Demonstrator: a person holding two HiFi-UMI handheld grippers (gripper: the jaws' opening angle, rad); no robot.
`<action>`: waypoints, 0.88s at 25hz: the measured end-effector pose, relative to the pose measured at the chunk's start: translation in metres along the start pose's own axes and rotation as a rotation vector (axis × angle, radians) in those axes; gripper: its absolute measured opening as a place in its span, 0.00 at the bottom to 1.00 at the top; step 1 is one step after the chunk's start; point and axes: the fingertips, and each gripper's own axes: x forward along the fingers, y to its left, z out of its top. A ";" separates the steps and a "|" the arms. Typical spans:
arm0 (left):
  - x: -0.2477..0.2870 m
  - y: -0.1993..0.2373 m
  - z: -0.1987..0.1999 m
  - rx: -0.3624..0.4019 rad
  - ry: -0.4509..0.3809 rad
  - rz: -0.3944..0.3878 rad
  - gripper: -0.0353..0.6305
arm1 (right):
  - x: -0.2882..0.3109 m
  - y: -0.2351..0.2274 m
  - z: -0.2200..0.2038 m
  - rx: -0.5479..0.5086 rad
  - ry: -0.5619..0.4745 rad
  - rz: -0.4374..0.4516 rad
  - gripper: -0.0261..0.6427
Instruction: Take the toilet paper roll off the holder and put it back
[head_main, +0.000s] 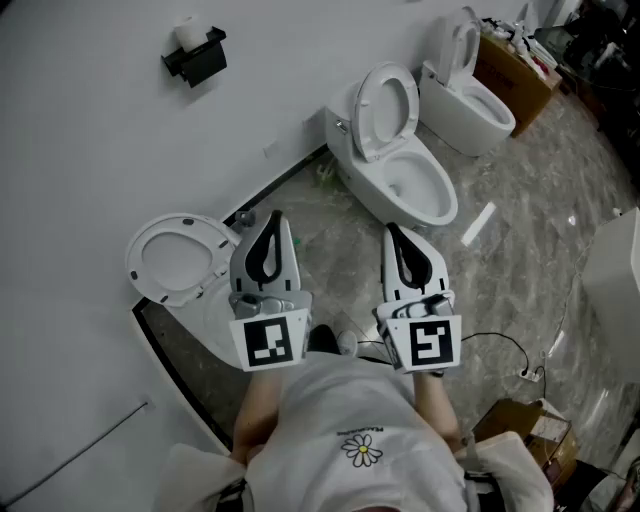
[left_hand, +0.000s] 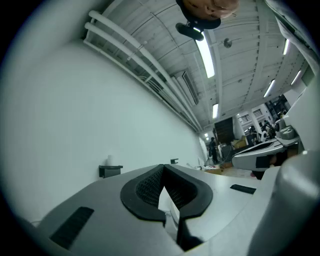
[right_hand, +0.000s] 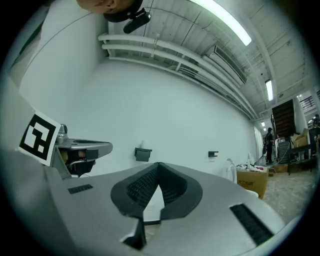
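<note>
A white toilet paper roll (head_main: 188, 33) stands on a black wall holder (head_main: 197, 60) at the upper left of the head view, far from both grippers. In the left gripper view the roll (left_hand: 110, 160) and holder (left_hand: 111, 171) are small on the white wall, ahead and to the left. The right gripper view shows the same holder (right_hand: 143, 154) on the wall straight ahead. My left gripper (head_main: 273, 220) and right gripper (head_main: 391, 232) are held side by side in front of the person. Each is shut, its tips meeting, with nothing between them.
Three white toilets line the wall: one with its lid up just left of my left gripper (head_main: 176, 258), one ahead (head_main: 398, 150), one further right (head_main: 466, 88). Behind stands a cardboard box (head_main: 514, 74). A cable and plug (head_main: 529, 375) lie on the marble floor.
</note>
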 end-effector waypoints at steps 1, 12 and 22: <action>0.000 0.000 0.000 0.002 0.002 0.001 0.08 | 0.000 0.000 -0.001 0.004 0.001 0.006 0.05; 0.007 -0.002 -0.001 0.003 0.007 0.002 0.08 | 0.004 0.000 -0.008 0.015 0.018 0.044 0.05; 0.011 0.003 0.001 -0.010 0.006 0.026 0.08 | 0.019 0.019 -0.011 -0.019 -0.004 0.148 0.05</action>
